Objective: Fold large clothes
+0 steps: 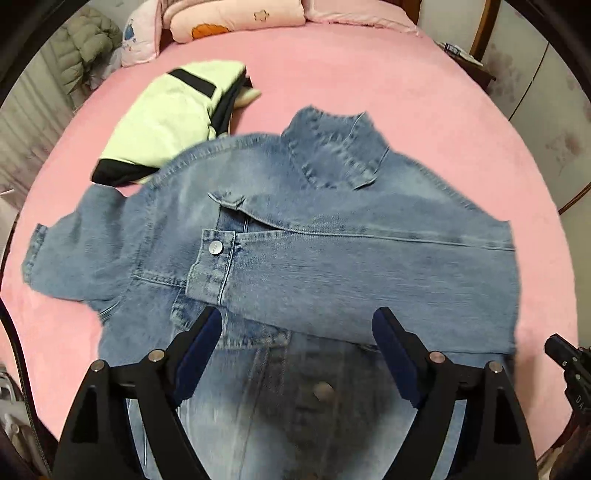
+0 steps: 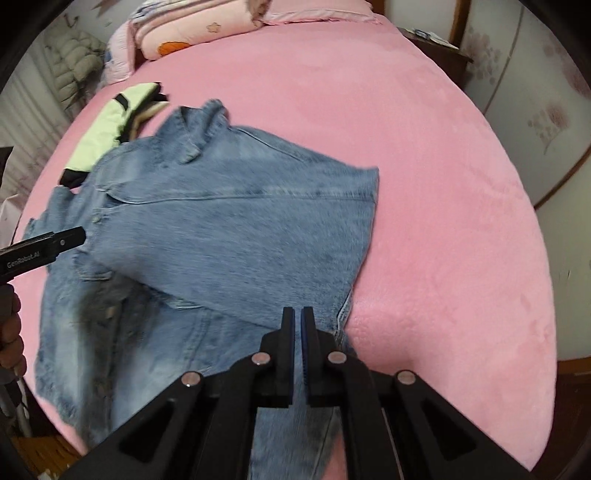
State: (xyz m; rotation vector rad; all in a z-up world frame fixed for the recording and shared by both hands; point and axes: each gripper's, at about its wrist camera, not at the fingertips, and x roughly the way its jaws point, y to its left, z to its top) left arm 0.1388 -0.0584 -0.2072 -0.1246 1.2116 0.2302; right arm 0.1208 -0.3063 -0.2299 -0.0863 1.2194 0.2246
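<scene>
Far left, beyond the bed: a grey-green puffer coat hangs by the wall. Next to it, at the head of the bed, pink pillows and a folded quilt with an orange print.

On the pink bed cover, upper left, a folded pale-green garment with black trim lies flat. Its near edge is overlapped by the shoulder of the denim jacket.

The denim jacket lies in the middle of the bed, collar toward the pillows. One sleeve is folded across the body from the right, its buttoned cuff resting near the centre. The other sleeve sticks out to the left, flat on the cover. Near hem is blurred in both views.

Left gripper hovers above the jacket's lower front, pointing steeply down. Jaws stand wide apart, nothing between the blue pads, no cloth held. A hand grips its handle at the left edge of the right wrist view.

Right gripper hangs over the jacket's right side near the folded edge. Jaws nearly closed, only a thin slit between them; no cloth visibly pinched there.

Far right: pale patterned wardrobe doors and a dark bedside stand.
</scene>
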